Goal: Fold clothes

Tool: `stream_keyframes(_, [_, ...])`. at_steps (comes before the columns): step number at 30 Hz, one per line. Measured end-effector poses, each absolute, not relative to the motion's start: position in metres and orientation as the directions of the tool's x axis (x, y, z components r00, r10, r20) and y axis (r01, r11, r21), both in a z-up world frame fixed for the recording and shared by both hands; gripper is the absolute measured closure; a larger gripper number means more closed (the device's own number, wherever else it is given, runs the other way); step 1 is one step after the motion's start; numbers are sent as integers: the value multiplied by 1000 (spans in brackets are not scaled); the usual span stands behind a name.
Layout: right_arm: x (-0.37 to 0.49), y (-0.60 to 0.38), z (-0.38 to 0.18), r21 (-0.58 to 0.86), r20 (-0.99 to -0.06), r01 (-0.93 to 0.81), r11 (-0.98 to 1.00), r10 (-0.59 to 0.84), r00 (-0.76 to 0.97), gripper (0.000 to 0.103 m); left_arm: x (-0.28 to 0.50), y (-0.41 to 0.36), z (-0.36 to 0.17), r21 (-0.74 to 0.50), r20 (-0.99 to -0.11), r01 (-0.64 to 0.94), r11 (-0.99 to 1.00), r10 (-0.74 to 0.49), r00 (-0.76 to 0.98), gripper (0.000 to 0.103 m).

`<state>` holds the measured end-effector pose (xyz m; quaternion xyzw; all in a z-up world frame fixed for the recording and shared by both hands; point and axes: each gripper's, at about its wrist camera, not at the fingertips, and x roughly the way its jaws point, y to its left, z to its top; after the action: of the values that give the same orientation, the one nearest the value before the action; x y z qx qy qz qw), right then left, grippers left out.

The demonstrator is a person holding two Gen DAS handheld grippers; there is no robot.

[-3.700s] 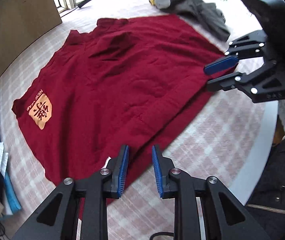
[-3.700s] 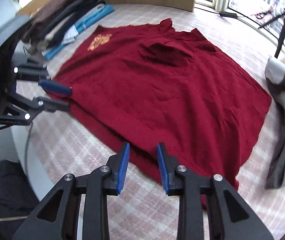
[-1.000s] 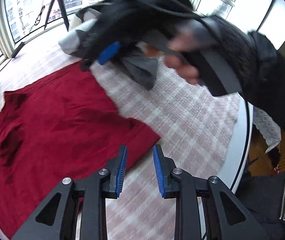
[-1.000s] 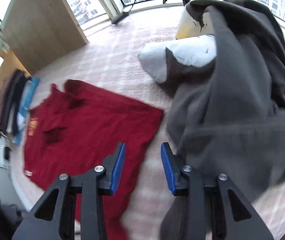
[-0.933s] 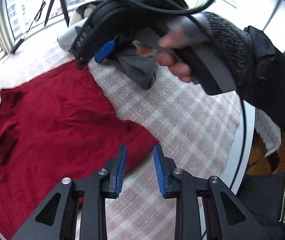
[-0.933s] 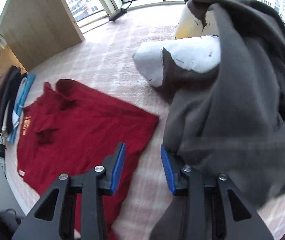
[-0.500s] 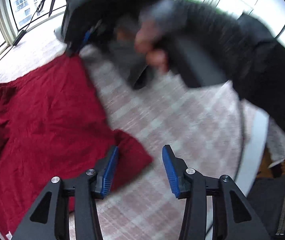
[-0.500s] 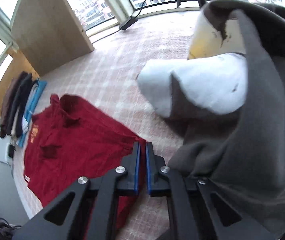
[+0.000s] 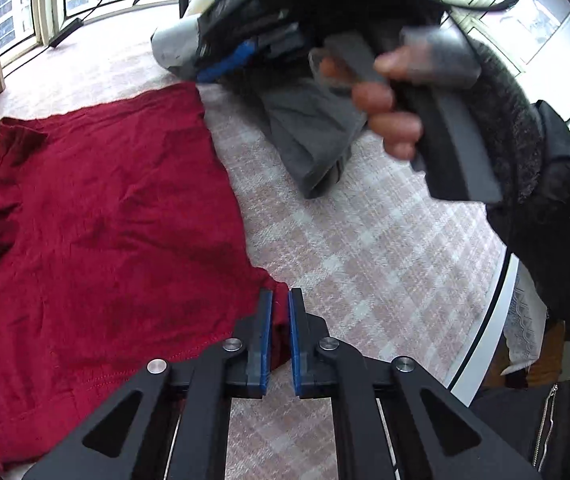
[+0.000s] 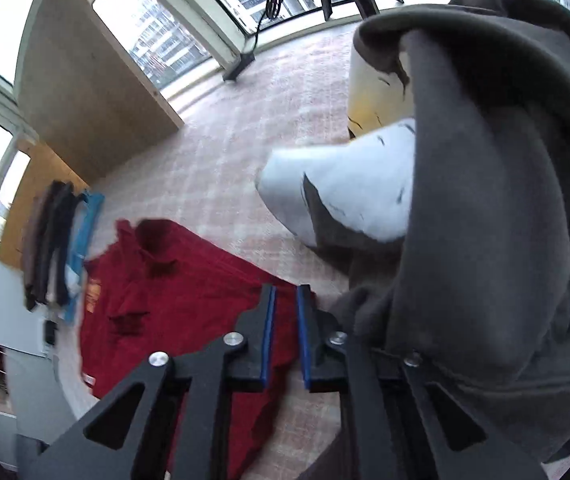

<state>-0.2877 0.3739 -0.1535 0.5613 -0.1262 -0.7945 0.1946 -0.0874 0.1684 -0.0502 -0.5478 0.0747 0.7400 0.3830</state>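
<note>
A dark red shirt (image 9: 97,216) lies spread flat on the checked tablecloth (image 9: 365,248). My left gripper (image 9: 280,312) is shut on the shirt's near right corner. My right gripper (image 10: 284,308) is shut on the shirt's far right corner (image 10: 285,292); it also shows in the left wrist view (image 9: 225,62), held by a hand at the shirt's far corner. The red shirt (image 10: 173,292) in the right wrist view stretches away to the left, its orange print near the far end.
A grey garment heap (image 10: 485,200) with a white and yellow piece (image 10: 349,192) lies right beside the right gripper. A stack of folded clothes (image 10: 57,240) sits at the table's far left. The table's white rim (image 9: 485,340) curves at the right.
The left gripper moved in and closed on the shirt's near corner; half a second ago it was open wide. The right gripper stays shut on the far corner, slightly lifted.
</note>
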Motion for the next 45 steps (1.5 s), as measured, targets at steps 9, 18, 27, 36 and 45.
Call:
stream_keyframes(9, [-284, 357, -166, 440, -833, 162, -883, -469, -294, 100, -83, 146, -21, -359, -832, -652, -668, 546, -101, 96])
stream_keyframes(18, [-274, 316, -75, 585, -667, 214, -782, -615, -421, 100, -75, 25, 45, -453, -710, -586, -672, 669, -219, 96])
stream_keyframes(27, [-276, 113, -56, 519, -703, 414, -748, -649, -290, 100, -66, -132, 18, -509, -693, -369, -778, 625, -360, 96])
stream_keyframes(36, [-267, -38, -118, 364, -839, 493, -790, -508, -195, 100, -75, -215, -33, -578, -705, -232, -782, 622, -340, 96])
stream_keyframes(45, [-279, -54, -151, 359, -874, 439, -823, -462, -150, 100, -82, -249, -38, -605, -704, -196, -772, 633, -322, 96])
